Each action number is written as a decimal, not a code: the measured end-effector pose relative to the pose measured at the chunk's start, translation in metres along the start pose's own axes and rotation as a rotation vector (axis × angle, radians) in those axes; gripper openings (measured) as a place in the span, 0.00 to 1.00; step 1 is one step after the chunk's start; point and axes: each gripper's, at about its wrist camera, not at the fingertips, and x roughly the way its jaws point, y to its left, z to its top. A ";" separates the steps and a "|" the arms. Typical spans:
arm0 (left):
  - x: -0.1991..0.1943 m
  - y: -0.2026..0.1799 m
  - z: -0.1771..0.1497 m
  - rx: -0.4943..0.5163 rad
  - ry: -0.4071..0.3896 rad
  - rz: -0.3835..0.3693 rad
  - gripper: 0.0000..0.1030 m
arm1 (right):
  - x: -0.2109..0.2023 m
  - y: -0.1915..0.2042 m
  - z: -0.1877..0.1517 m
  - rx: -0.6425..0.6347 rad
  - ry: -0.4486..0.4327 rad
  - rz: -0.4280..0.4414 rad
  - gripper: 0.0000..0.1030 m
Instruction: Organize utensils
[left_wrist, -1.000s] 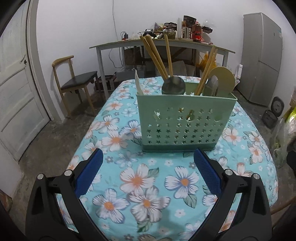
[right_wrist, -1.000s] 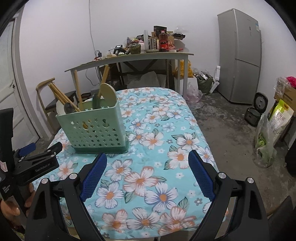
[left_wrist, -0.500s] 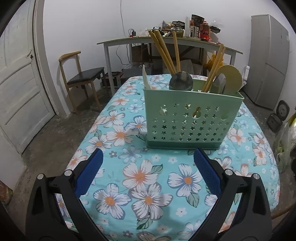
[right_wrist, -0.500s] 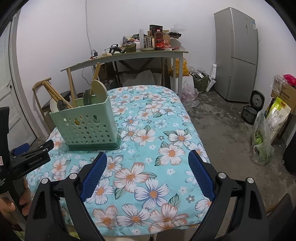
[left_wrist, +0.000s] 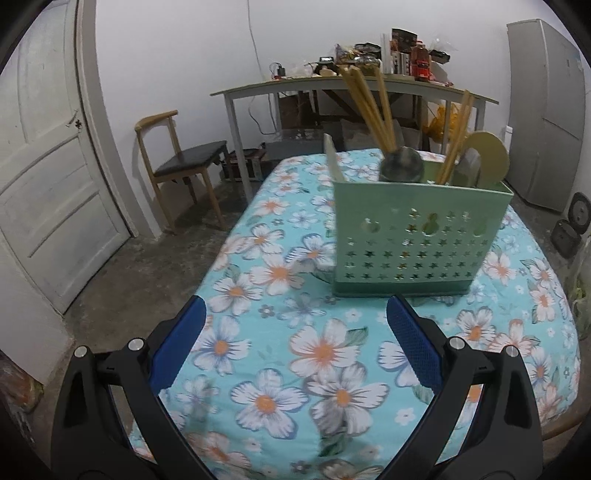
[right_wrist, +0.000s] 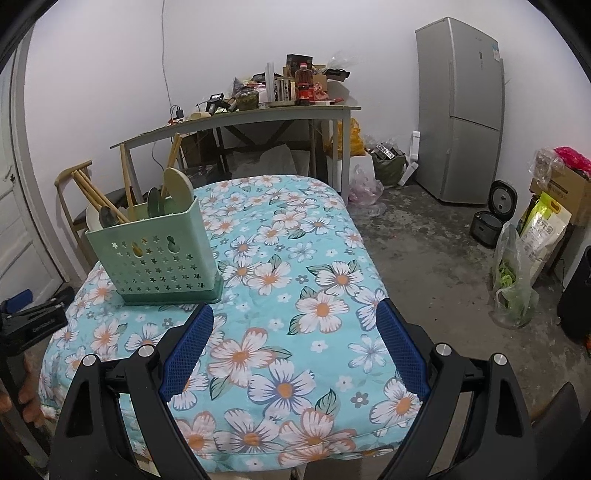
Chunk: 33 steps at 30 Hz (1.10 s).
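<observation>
A green star-punched utensil holder stands upright on the table with the floral cloth. Wooden chopsticks, a dark ladle and a pale round spatula stick out of its top. My left gripper hangs open just short of the holder, nothing between its blue pads. In the right wrist view the holder sits at the table's left, and my right gripper stands open over bare cloth to its right. The left gripper's body shows at that view's left edge, held by a hand.
A grey work table loaded with bottles and clutter stands behind. A wooden chair and a white door are at the left, a fridge at the right. Bags and a rice cooker lie on the concrete floor.
In the left wrist view the holder has slid from the centre toward the right, bringing the door and chair further in. In the right wrist view it sits slightly farther off.
</observation>
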 end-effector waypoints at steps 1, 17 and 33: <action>-0.001 0.003 0.001 -0.003 -0.001 0.007 0.92 | 0.000 0.000 0.000 -0.002 -0.002 -0.001 0.85; -0.005 0.023 0.001 0.000 -0.005 0.060 0.92 | 0.001 0.006 0.000 -0.011 -0.011 0.014 0.85; -0.002 0.022 0.000 0.001 0.016 0.063 0.92 | 0.002 0.010 0.000 -0.018 -0.011 0.028 0.85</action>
